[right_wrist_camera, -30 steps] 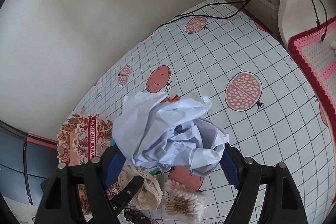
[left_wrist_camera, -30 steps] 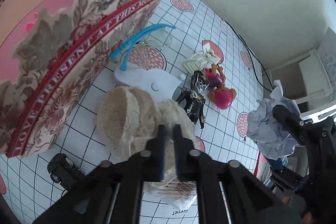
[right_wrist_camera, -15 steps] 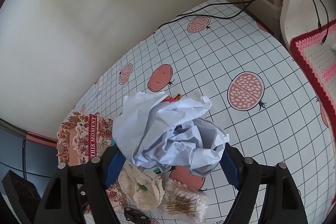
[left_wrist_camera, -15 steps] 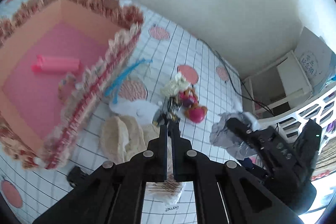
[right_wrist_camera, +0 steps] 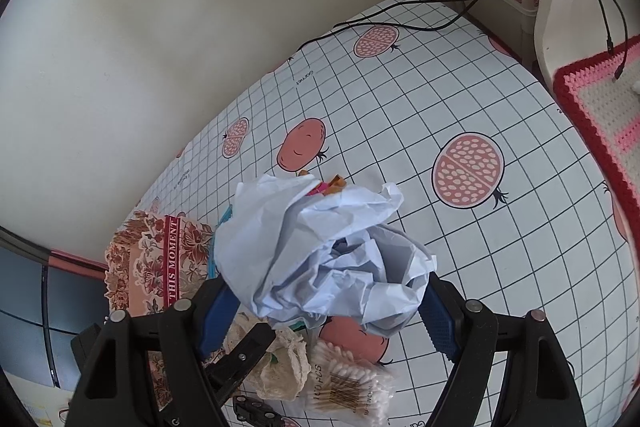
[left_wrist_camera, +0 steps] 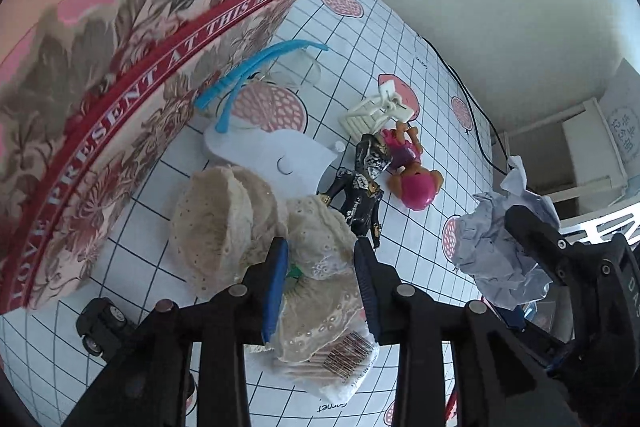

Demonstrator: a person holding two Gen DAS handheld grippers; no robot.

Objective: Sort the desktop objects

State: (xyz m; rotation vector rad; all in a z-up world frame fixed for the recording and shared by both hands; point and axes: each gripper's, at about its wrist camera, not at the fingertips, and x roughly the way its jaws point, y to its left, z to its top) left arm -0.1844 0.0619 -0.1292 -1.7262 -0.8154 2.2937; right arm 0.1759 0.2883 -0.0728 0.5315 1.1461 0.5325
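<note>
My left gripper (left_wrist_camera: 320,263) is open, its blue pads on either side of a cream lace cloth (left_wrist_camera: 320,267) that lies on the tablecloth. My right gripper (right_wrist_camera: 324,303) is shut on a crumpled ball of pale blue paper (right_wrist_camera: 320,251), held above the table; it also shows in the left wrist view (left_wrist_camera: 500,247). A floral cardboard box (left_wrist_camera: 100,75) with a pink floor stands at the left. Two dolls, a black one (left_wrist_camera: 364,187) and a pink-haired one (left_wrist_camera: 412,179), lie beside a white toy chair (left_wrist_camera: 376,111).
Blue-framed glasses (left_wrist_camera: 256,75) and a white card (left_wrist_camera: 276,155) lie by the box. A bag of cotton swabs (right_wrist_camera: 344,387) lies under the cloth. A small black toy car (left_wrist_camera: 100,323) sits near the box corner. A black cable (right_wrist_camera: 400,23) runs along the table's far edge.
My left gripper has dropped back low to the table from a higher view over the box and has opened around the lace cloth. My right gripper still holds the paper ball.
</note>
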